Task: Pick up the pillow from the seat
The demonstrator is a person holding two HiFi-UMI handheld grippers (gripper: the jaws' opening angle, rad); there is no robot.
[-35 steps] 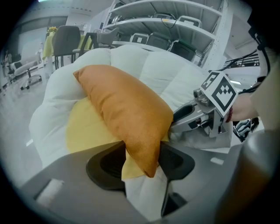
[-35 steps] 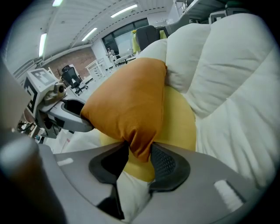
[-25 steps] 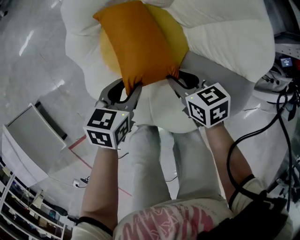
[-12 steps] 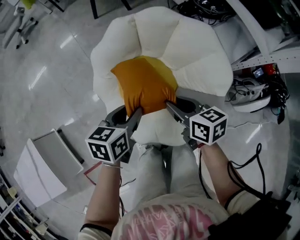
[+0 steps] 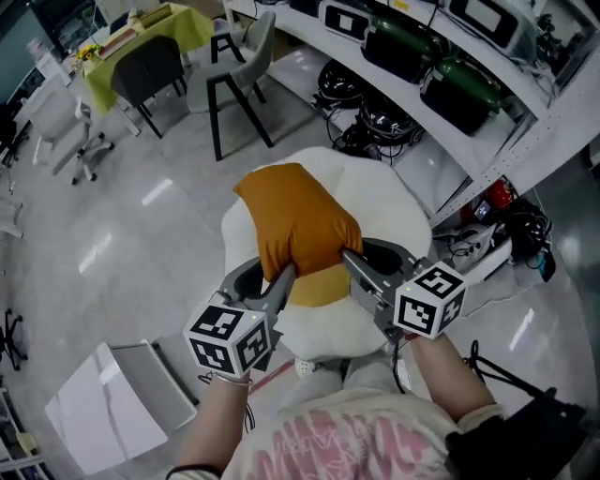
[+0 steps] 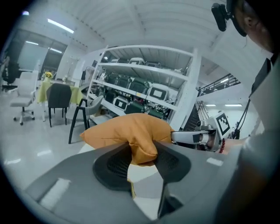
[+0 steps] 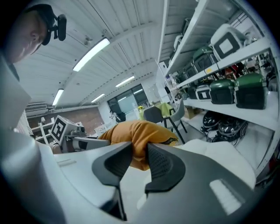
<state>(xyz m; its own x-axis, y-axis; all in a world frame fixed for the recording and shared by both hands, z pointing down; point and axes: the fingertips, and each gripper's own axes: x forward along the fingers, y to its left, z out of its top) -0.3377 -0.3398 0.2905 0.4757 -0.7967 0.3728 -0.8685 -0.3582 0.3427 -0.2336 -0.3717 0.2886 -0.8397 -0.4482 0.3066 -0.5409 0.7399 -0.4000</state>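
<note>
An orange pillow (image 5: pixel 295 225) hangs in the air above a white flower-shaped seat (image 5: pixel 398 211) with a yellow centre (image 5: pixel 319 286). My left gripper (image 5: pixel 284 277) is shut on the pillow's near left corner, and my right gripper (image 5: pixel 349 258) is shut on its near right corner. In the left gripper view the orange fabric (image 6: pixel 127 131) is bunched between the dark pads (image 6: pixel 114 164), and the right gripper (image 6: pixel 197 138) shows beyond it. The right gripper view shows the pillow (image 7: pixel 135 131) pinched between its pads (image 7: pixel 164 164), with the left gripper (image 7: pixel 83 142) to the left.
A white shelf rack with green and black devices (image 5: pixel 450 84) stands behind the seat, with cables (image 5: pixel 506 234) at its foot. Black chairs (image 5: pixel 239 84) and a table with a yellow-green cloth (image 5: pixel 159 28) stand at the far left. A white box (image 5: pixel 103 412) lies on the floor at the near left.
Both grippers have risen with the pillow between them. The pillow has come up off the seat, which now lies farther below and looks smaller.
</note>
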